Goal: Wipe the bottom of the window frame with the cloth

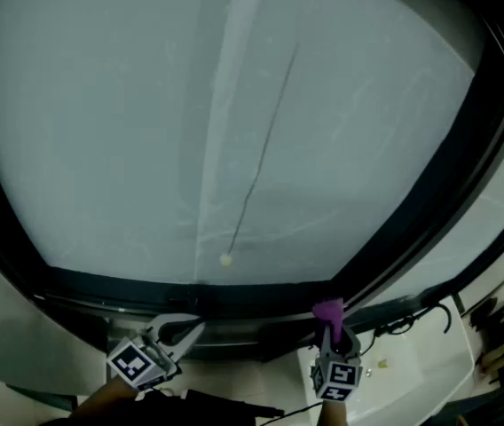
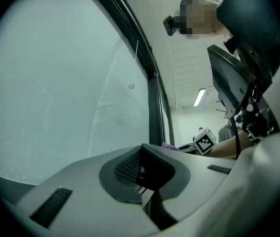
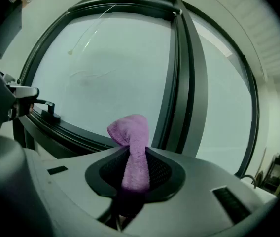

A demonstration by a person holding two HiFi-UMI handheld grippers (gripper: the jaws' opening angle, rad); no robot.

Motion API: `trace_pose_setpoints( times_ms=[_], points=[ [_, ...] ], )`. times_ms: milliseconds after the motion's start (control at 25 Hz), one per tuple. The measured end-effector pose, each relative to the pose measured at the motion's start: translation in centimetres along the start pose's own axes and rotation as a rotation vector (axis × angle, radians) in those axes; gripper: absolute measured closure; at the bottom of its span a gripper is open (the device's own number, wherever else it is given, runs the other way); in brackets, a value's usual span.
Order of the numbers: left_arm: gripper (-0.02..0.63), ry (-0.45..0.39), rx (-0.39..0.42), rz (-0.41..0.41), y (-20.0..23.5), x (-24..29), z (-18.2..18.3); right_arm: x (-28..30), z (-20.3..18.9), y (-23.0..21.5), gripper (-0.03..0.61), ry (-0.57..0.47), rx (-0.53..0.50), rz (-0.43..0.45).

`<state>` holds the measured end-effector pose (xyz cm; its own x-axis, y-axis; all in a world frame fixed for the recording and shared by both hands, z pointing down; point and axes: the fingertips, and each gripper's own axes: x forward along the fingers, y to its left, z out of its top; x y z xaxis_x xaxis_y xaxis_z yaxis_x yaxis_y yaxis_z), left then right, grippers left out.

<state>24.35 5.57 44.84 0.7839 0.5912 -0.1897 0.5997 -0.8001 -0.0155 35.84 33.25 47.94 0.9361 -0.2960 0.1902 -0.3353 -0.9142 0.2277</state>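
Observation:
The purple cloth sticks up from my right gripper, which is shut on it just below the dark bottom rail of the window frame. In the right gripper view the cloth stands twisted between the pads of the right gripper, with the bottom rail running behind it to the left. My left gripper is held against the same rail further left. Its jaws are shut with nothing in them. The cloth shows small beyond it.
A big frosted pane fills the view, and a blind cord ending in a bead hangs in front of it. A dark mullion rises at the right. Black cables and clutter lie on the white sill. A black handle sits on the rail.

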Motion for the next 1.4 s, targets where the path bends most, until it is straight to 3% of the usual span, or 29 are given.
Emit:
trace_pose_setpoints(
  times_ms=[320, 520, 720, 920, 1160, 1400],
  points=[
    [0.609, -0.004, -0.009, 0.000, 0.3, 0.2, 0.3, 7.3, -0.2, -3.2, 0.494, 0.140, -0.208, -0.069],
    [0.609, -0.027, -0.029, 0.008, 0.4, 0.0, 0.4, 9.7, -1.9, -3.9, 0.494, 0.280, -0.223, -0.151],
    [0.609, -0.020, -0.015, 0.013, 0.3, 0.1, 0.4, 10.6, -2.3, -3.9, 0.494, 0.351, -0.244, -0.192],
    [0.609, -0.029, -0.017, 0.016, 0.4, 0.1, 0.4, 10.8, -2.3, -3.7, 0.494, 0.362, -0.252, -0.162],
    [0.609, -0.027, -0.013, 0.016, 0.2, 0.0, 0.2, 9.9, -3.0, -2.8, 0.494, 0.429, -0.185, -0.043],
    [0.609, -0.031, -0.019, 0.015, 0.4, 0.0, 0.1, 9.6, -2.4, 0.4, 0.494, 0.429, -0.224, 0.053]
  ],
)
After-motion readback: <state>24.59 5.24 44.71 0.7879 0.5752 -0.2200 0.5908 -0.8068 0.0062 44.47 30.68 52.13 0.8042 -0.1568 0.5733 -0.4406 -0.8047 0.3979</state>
